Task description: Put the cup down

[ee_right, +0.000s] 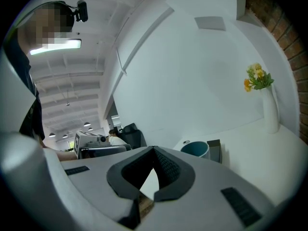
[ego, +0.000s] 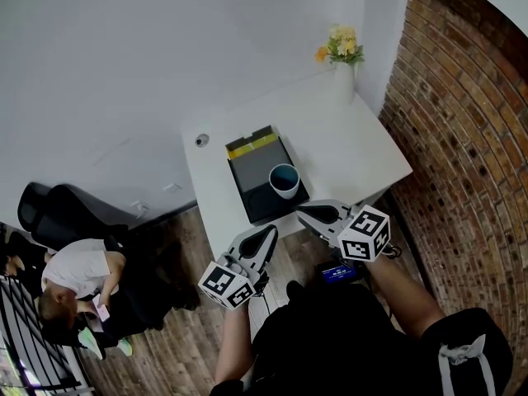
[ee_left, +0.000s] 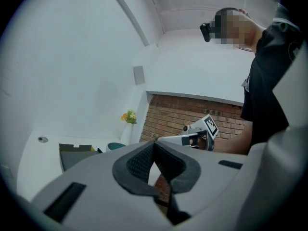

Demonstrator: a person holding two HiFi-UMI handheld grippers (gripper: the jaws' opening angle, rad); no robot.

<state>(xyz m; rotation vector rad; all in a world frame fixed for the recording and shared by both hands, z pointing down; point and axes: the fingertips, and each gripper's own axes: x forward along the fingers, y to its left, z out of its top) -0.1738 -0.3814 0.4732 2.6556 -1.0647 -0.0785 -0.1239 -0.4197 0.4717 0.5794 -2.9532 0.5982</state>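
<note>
The cup (ego: 284, 180) stands upright, mouth up, on the near right corner of a dark tray (ego: 247, 176). The tray lies on the white counter (ego: 355, 143) close to its near edge. Nothing is touching the cup, so by my reading it is already set down, or else has not been picked up yet.

The cup is round with no handle that I can see, so it offers no long axis to line up with. What matters is direction. In the head view it sits ahead of both tools, between their tips. The right claw (ego: 307, 213) is near it, just off the counter's edge. The left claw (ego: 266, 236) hangs further back, over the floor.

In the right gripper view the cup (ee_right: 196, 148) shows ahead and to the right of the right claw (ee_right: 153, 150), whose jaws are pressed together on nothing. In the left gripper view the cup (ee_left: 115, 146) shows to the left of the left claw (ee_left: 154, 144), which is likewise closed and empty.

If I had to take the cup, I'd use the right side, opening its jaws first.
</note>
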